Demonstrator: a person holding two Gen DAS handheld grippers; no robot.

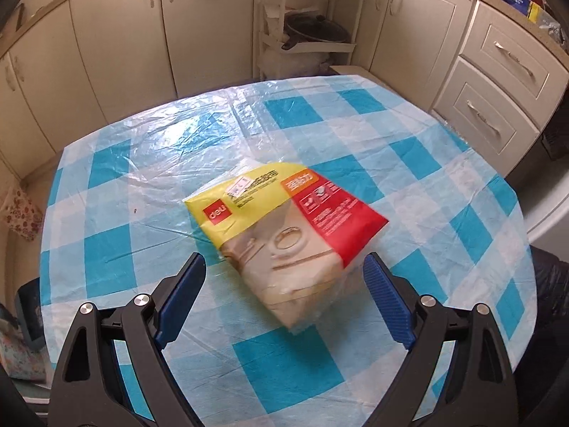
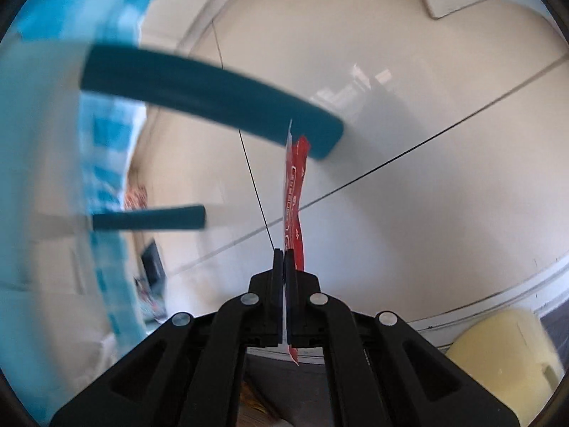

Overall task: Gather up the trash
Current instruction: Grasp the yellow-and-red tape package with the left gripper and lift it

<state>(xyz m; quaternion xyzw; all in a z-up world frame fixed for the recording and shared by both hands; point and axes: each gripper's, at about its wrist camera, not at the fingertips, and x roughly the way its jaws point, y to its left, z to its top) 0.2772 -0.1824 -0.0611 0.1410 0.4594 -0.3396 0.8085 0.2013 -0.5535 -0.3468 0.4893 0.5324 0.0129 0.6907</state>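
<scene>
Judging progress as partial: the checked worktop carried one yellow-and-red packet, uncollected, between the wide-spread fingers of the left gripper, untouched. The right gripper was clamped on a red wrapper over pale floor. At four o'clock, a cream container, cut off and blurred; unidentifiable.

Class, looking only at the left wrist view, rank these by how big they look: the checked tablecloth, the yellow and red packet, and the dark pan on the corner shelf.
1. Checked tablecloth, filling most of the view.
2. Yellow and red packet, though it lies close to the camera.
3. Dark pan, but it sits far back, so its true size against the packet is unsure.
</scene>
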